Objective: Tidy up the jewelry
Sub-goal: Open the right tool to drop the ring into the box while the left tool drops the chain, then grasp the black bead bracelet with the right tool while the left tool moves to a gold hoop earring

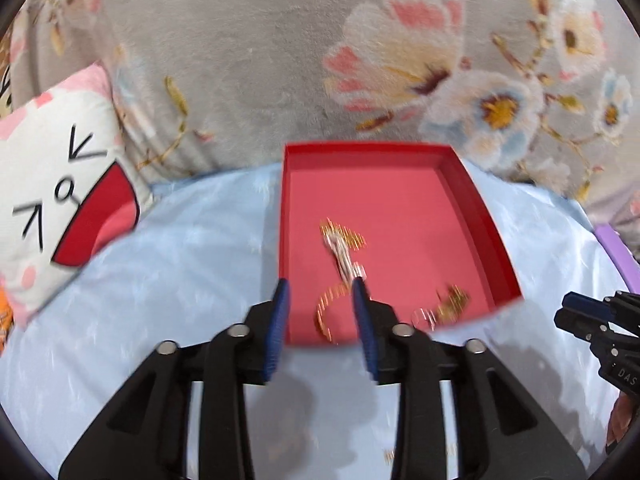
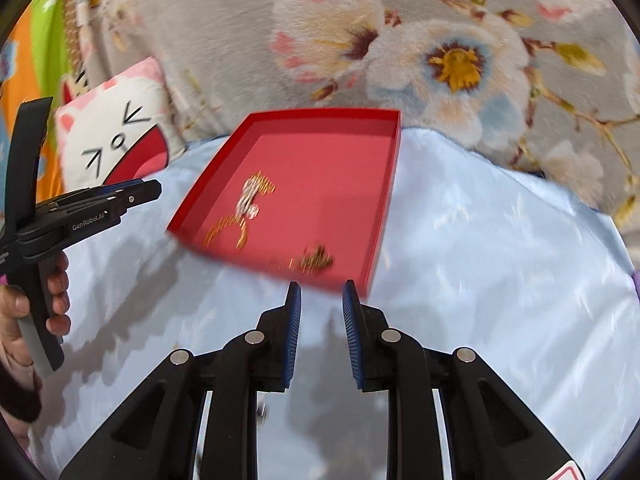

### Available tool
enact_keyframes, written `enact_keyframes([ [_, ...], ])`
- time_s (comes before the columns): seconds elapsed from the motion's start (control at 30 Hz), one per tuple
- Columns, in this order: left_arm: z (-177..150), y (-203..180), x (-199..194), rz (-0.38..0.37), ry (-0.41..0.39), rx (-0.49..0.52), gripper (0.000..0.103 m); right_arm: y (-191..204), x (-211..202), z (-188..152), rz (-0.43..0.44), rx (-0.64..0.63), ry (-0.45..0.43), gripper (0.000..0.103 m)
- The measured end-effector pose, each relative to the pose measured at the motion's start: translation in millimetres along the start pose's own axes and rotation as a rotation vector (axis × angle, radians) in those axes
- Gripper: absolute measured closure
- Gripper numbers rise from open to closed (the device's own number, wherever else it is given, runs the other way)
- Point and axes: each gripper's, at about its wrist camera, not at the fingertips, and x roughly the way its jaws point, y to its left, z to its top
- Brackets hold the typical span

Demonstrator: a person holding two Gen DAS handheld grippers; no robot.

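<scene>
A shallow red tray (image 1: 472, 196) (image 2: 384, 200) lies on a pale blue cloth. Inside it are a gold and silver chain piece (image 1: 340, 246) (image 2: 254, 194), a gold bangle (image 1: 330, 312) (image 2: 226, 230) and a gold cluster (image 1: 450, 304) (image 2: 316, 260), all blurred. My left gripper (image 1: 320, 292) is open and empty, hovering over the tray's near left corner. It also shows in the right wrist view (image 2: 140, 192) at the left. My right gripper (image 2: 320, 292) is open and empty, just short of the tray's near edge. It shows at the right edge of the left wrist view (image 1: 592, 320).
A cat-face cushion (image 1: 52, 184) (image 2: 116, 136) lies left of the tray. A grey floral blanket (image 1: 256, 48) (image 2: 440, 52) rises behind it. A purple edge (image 1: 616, 252) shows at the right. The blue cloth (image 2: 500, 260) spreads around the tray.
</scene>
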Motion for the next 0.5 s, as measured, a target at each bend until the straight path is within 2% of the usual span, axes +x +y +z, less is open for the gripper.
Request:
enact_keyframes([
  [0.17, -57, -5, -24, -0.059, 0.071, -0.024, 0.065, 14, -27, -49, 0.009, -0.020, 0.020, 0.081],
  [0.27, -82, -12, -33, -0.074, 0.101, -0.021, 0.065, 21, -36, -75, 0.057, 0.001, 0.048, 0.081],
  [0.5, -124, -24, -45, -0.062, 0.118, -0.006, 0.065, 59, -35, -112, 0.131, -0.054, 0.125, 0.081],
])
